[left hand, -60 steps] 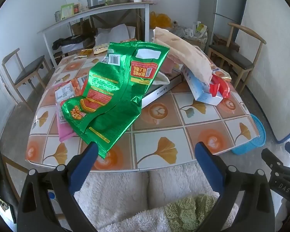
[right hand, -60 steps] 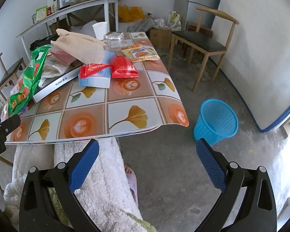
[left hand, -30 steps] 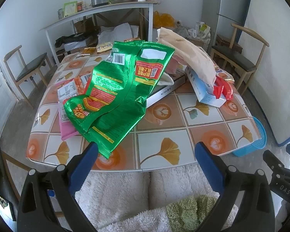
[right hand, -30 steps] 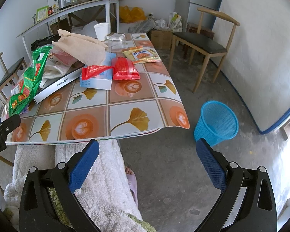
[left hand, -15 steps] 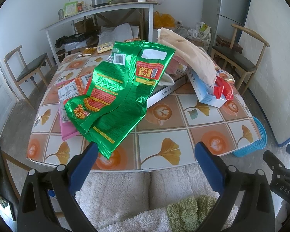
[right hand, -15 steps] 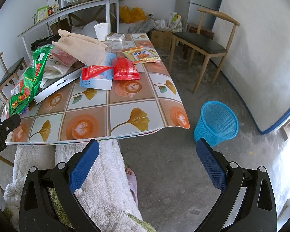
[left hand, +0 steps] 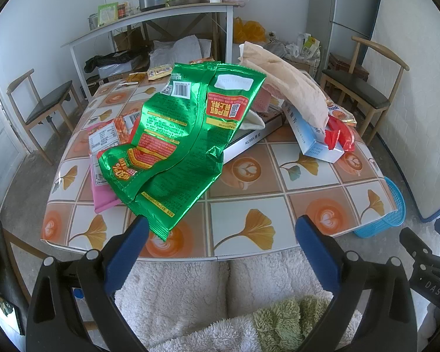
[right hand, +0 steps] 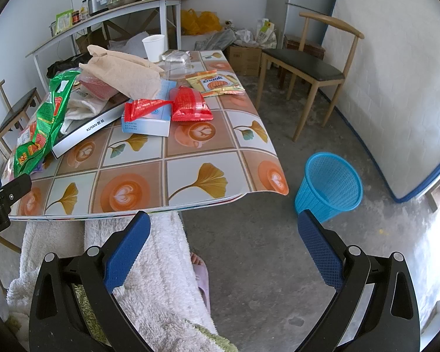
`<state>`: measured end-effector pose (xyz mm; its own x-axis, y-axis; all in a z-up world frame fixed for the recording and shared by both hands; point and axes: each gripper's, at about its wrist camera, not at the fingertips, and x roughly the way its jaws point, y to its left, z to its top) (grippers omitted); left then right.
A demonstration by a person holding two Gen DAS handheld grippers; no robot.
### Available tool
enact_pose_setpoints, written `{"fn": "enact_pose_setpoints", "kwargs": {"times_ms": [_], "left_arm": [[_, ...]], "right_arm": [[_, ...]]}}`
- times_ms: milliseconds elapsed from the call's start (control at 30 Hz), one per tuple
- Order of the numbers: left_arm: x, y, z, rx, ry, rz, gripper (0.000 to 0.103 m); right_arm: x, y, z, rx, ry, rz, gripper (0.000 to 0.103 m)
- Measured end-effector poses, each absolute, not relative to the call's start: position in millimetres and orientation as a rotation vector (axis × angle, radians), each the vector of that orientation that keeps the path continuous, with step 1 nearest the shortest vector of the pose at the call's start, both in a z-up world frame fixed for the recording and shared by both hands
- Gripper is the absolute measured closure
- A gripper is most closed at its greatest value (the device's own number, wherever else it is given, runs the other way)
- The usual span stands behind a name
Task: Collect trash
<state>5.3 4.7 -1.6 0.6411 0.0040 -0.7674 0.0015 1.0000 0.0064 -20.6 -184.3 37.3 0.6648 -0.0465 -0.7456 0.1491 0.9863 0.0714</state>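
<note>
A big crumpled green snack bag lies on the tiled table, leaning on a white box. Red wrappers and a yellow snack packet rest further right, beside a tan paper bag. On the floor right of the table stands a blue mesh bin. My left gripper hangs open before the table's near edge, below the green bag. My right gripper is open too, above the floor between table and bin. Both hold nothing.
A pale blue carton, a pink packet and a white paper cup also sit on the table. Wooden chairs flank it. A cluttered shelf table and fridge stand behind. The person's fleece-clad lap is below.
The views have barely shifted, the left one drifting slightly closer to the table. Nothing on the table has moved and both grippers stay open.
</note>
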Motion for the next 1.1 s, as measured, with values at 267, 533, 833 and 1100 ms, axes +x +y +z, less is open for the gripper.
{"fn": "enact_pose_setpoints", "kwargs": {"times_ms": [267, 533, 833, 1100], "left_arm": [[5.2, 4.4, -1.7, 0.007, 0.875, 0.003, 0.005], [5.4, 4.5, -1.8, 0.007, 0.876, 0.003, 0.005], [5.0, 4.0, -1.7, 0.009, 0.875, 0.004, 0.005], [5.2, 3.9, -1.8, 0.008, 0.875, 0.004, 0.005]], "right_arm": [[-19.4, -184.3, 36.8, 0.136, 0.835, -0.113, 0.007], [-19.4, -184.0, 36.5, 0.136, 0.834, -0.111, 0.007], [-18.8, -183.5, 36.4, 0.138, 0.834, -0.110, 0.007], [-18.3, -182.3, 36.7, 0.139, 0.834, -0.110, 0.007]]}}
